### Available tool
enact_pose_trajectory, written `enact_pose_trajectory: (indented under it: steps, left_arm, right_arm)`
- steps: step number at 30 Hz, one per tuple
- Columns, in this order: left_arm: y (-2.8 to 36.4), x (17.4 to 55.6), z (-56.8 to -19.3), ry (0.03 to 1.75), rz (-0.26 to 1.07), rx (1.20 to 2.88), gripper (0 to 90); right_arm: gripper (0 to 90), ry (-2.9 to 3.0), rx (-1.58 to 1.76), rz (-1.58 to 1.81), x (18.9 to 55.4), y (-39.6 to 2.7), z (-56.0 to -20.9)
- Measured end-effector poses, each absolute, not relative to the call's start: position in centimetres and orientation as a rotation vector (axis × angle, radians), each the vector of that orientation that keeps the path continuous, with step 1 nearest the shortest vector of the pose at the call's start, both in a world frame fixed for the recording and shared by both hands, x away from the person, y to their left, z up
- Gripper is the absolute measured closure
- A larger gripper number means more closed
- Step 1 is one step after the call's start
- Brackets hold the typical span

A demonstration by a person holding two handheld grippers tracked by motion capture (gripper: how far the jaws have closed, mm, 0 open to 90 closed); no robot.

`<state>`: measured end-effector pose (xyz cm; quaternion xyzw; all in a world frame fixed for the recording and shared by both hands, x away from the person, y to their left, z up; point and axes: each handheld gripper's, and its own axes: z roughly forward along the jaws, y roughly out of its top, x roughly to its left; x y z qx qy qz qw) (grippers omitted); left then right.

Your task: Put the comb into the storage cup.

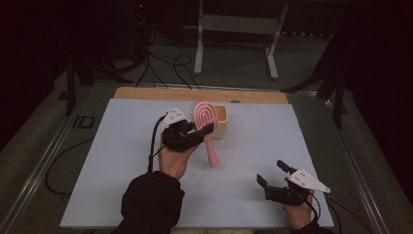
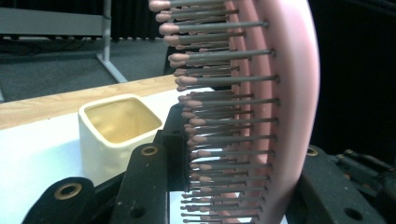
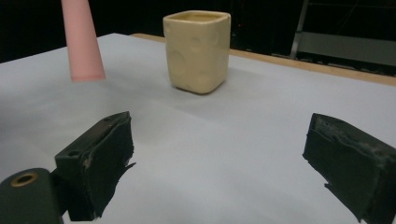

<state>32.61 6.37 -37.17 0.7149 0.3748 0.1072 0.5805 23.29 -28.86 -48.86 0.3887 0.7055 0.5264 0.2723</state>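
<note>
Your left tongs (image 1: 202,130) are closed on the brush (image 1: 206,127), clamped across the lower part of its pink head, with 1 jaw pressing into the bristles and the other on the smooth back. The brush is lifted off the counter (image 1: 117,161); its handle hangs down toward you and to the right, and the head sits just in front of the cup (image 1: 221,122) at the far middle of the counter. In the left gripper view the bristles (image 2: 224,121) bend little under the jaw, so the head reads as stiff plastic with springy pins. It looks light, but the curved back is likely slick, and a grip through pins can twist. If you regrip, take it at the neck where head meets handle, or on the handle itself.

The cup stands upright with its mouth open; it looks like glazed ceramic, so treat it as heavy for its size, hard and breakable. It could tip if the handle (image 3: 83,42) knocks its rim.

Your right tongs (image 1: 275,173) rest low at the near right, jaws spread wide, holding nothing, well apart from the cup.
</note>
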Motion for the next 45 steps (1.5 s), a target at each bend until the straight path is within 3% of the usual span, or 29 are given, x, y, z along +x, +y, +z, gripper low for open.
enact_pose_trajectory:
  steps: [45]
  left_arm:
    - [6.6, 35.9, -32.8, 0.769, 0.319, 1.714, 64.5]
  right_arm:
    - [8.6, 1.915, 1.067, 1.415, 23.5, -29.1, -49.7]
